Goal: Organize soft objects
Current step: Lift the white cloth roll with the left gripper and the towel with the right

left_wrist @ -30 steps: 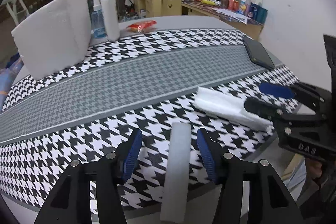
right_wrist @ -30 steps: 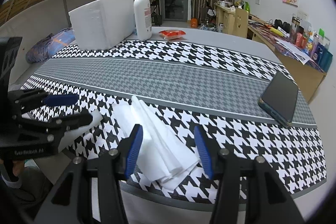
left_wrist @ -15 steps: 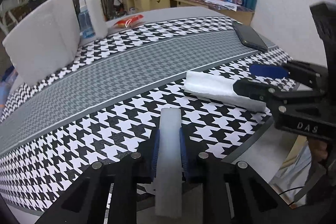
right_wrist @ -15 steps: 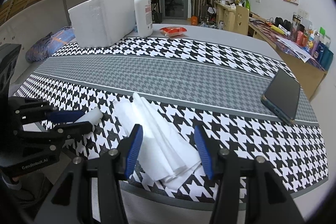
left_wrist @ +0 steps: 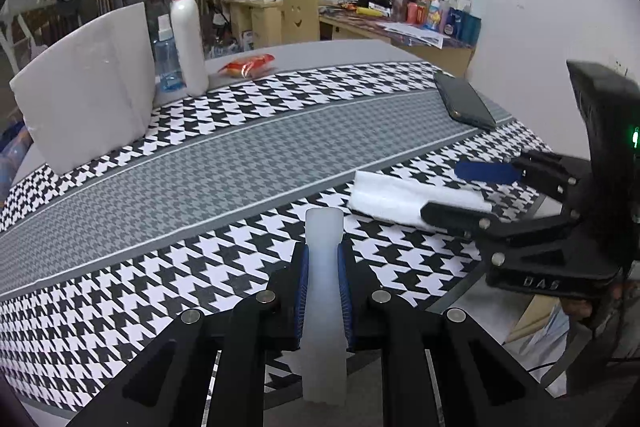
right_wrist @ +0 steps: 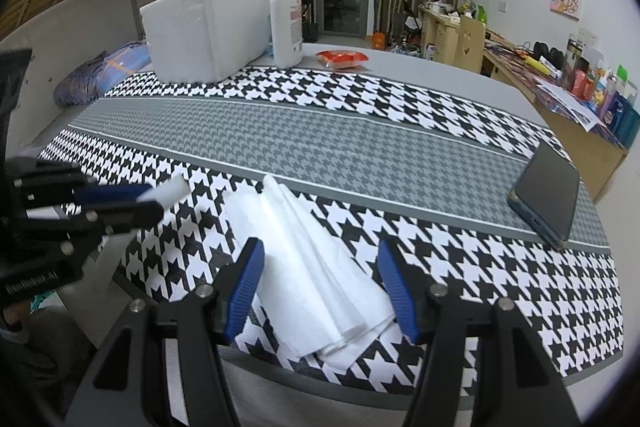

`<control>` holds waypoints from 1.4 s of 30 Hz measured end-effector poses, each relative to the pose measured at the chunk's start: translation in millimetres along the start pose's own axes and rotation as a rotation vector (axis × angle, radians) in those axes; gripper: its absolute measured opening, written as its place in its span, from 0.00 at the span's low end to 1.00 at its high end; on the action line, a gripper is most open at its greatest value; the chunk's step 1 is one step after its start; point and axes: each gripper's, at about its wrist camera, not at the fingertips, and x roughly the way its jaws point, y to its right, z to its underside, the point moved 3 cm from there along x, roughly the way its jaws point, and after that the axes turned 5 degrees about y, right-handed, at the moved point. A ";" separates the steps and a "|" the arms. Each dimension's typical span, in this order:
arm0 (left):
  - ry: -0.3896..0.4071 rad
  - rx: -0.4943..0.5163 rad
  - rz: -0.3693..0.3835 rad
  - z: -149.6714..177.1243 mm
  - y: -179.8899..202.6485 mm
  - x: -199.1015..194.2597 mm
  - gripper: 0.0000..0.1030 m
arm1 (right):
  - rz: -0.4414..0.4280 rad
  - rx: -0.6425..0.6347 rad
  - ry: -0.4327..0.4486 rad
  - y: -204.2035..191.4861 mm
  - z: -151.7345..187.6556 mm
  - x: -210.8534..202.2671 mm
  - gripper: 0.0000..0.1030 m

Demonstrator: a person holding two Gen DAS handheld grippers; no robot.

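The table [right_wrist: 460,79] is round and grey, laid with a cloth [right_wrist: 320,135] of black-and-white houndstooth split by a finer grey band. At the table's far edge stands a white foam block [right_wrist: 208,27], boxy and faintly pebbled, with a smooth white pump bottle [right_wrist: 285,23] just beside it. A flat dark phone [right_wrist: 548,195] lies on the cloth near the table's right rim.

A stack of thin, soft white sheets [right_wrist: 316,275], fanned and creased, lies at the table's near edge. The right gripper [right_wrist: 322,287] straddles it, blue ribbed pads on either side, jaws opening, not pressing the sheets.

The left gripper [left_wrist: 323,291] is closing and already pinches a translucent white foam strip [left_wrist: 323,267], squeezed narrow at the pads. The strip sticks out over the table's near edge, just left of the sheets.
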 end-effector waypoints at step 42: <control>0.101 -0.094 -0.032 -41.3 -94.2 -21.2 0.15 | -0.049 0.041 -0.008 -33.4 -28.2 18.2 0.14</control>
